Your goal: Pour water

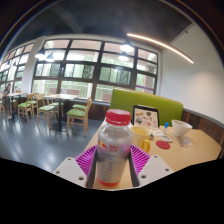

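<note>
A clear plastic bottle [113,148] with a red cap and a printed label stands upright between my fingers. The gripper [112,162] is shut on it, with a pink pad [87,157] pressed against each side. The bottle's base is hidden down between the fingers. To the right of it and beyond is a light wooden table [198,150]. On that table are a yellowish cup [141,134] just behind the bottle, a white bowl [181,128] and a flat red disc [163,145].
A framed picture [145,114] stands on the table behind the cup. A green sofa [150,98] runs along the wall beyond it. Wooden chairs and tables [50,106] stand farther left under large windows, with open grey floor in front of them.
</note>
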`<state>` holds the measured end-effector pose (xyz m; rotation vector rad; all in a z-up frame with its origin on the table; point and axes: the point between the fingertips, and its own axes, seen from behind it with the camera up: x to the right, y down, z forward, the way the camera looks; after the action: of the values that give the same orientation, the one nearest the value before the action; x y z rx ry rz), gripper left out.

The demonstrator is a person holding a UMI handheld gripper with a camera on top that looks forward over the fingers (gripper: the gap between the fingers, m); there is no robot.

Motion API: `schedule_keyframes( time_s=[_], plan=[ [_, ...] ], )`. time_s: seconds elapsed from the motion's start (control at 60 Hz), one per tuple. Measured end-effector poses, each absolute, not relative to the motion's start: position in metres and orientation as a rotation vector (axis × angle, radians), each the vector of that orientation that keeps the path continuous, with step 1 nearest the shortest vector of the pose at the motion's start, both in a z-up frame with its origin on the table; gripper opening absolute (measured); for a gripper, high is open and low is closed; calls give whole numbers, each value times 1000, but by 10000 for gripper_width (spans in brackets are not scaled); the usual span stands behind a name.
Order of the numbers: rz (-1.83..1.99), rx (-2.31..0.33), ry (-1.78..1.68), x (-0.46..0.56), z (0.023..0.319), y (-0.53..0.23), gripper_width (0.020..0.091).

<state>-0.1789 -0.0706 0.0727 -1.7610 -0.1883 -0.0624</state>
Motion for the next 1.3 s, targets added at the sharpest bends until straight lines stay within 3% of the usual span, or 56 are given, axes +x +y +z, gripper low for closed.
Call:
schedule_keyframes(
  time_s=[0.267, 0.467, 0.683, 0.817, 0.833, 0.85, 0.933, 0.95, 1.05, 1.083, 1.3],
  plan=[
    [-182, -1677, -334, -197, 80, -61, 362],
    [-32, -1732, -310, -201, 73, -33, 362],
    [603, -1721, 167, -233, 129, 25, 362],
    [1035, -1547, 592, -195, 161, 67, 361],
    [1082, -1521, 669, -201, 176, 57, 353],
    [1132, -1487, 708, -193, 164, 75, 355],
    [1411, -1344, 986, -167, 161, 92, 361],
    [1462, -1323, 1063, -173, 176, 77, 360],
    [1696, -1219, 1235, -159, 156, 103, 365],
    [1737, -1189, 1296, -167, 166, 84, 365],
    [1813, -1104, 1462, -163, 142, 105, 366]
  ],
)
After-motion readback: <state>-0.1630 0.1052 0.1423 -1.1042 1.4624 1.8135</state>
